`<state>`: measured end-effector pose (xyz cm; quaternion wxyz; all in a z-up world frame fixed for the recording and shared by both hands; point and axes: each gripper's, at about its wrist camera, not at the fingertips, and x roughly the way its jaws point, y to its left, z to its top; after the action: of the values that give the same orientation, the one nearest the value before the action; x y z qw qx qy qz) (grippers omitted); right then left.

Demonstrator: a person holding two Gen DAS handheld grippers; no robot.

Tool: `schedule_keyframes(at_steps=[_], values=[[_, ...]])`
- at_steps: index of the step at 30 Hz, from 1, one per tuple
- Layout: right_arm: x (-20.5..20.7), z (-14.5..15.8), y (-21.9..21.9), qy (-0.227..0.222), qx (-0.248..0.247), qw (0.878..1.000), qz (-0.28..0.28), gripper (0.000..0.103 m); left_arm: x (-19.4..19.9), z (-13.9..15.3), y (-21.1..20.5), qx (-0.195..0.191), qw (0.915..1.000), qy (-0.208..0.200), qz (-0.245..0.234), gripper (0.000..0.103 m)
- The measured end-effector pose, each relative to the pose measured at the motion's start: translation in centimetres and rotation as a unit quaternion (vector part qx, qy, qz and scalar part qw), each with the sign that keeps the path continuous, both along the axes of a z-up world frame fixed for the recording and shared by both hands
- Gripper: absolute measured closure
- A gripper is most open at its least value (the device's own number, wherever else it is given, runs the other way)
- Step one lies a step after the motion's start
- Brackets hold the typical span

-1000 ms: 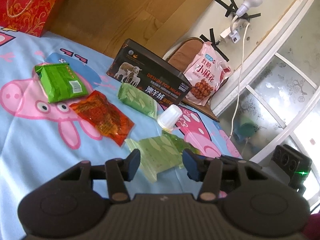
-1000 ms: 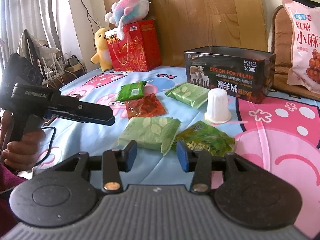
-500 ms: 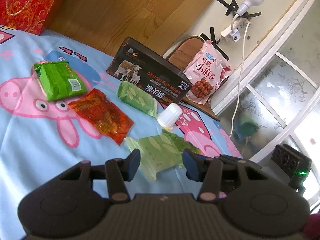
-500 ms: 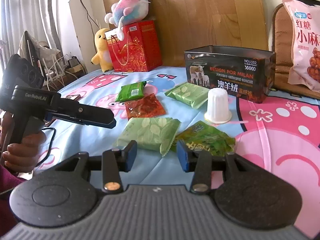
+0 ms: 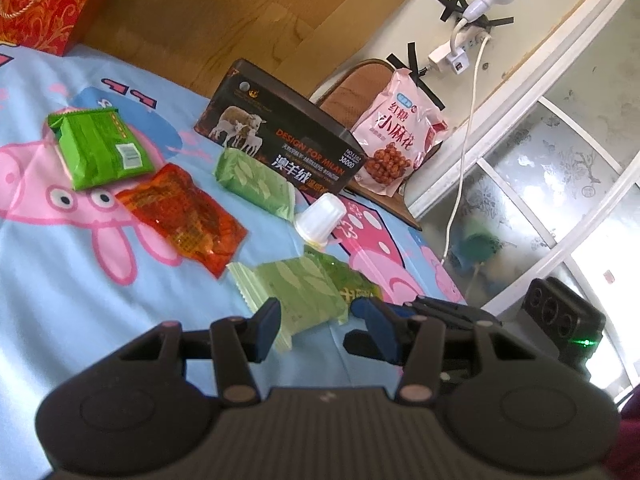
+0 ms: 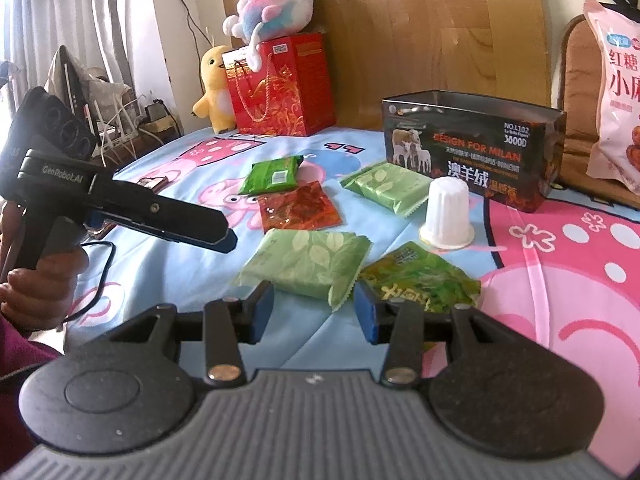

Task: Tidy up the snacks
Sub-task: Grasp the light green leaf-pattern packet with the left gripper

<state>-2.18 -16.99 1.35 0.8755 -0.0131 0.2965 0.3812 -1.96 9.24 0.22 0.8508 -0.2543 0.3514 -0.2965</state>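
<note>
Both grippers are hovering over a bed [image 6: 560,280] with jaws apart and nothing between them: the left gripper [image 5: 314,320] and right gripper [image 6: 314,306] are each pointing at a pale green packet [image 6: 308,262]. Around it are lying a dark green packet [image 6: 424,278], an orange packet [image 6: 298,208], a white cup [image 6: 446,214] and, farther back, an open black box [image 6: 472,152].
</note>
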Motion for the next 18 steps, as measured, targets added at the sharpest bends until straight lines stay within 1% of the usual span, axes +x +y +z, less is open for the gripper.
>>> schedule_keyframes(at_steps=[8, 18], values=[[0.6, 0.0, 0.3, -0.007, -0.005, 1.000, 0.003, 0.056, 1.0, -0.5, 0.4, 0.002, 0.9996, 0.020, 0.022, 0.055], [1.1, -0.6, 1.2, -0.006, -0.014, 1.000, 0.016, 0.056, 1.5, -1.0, -0.4, 0.012, 0.9994, 0.028, 0.013, 0.055]])
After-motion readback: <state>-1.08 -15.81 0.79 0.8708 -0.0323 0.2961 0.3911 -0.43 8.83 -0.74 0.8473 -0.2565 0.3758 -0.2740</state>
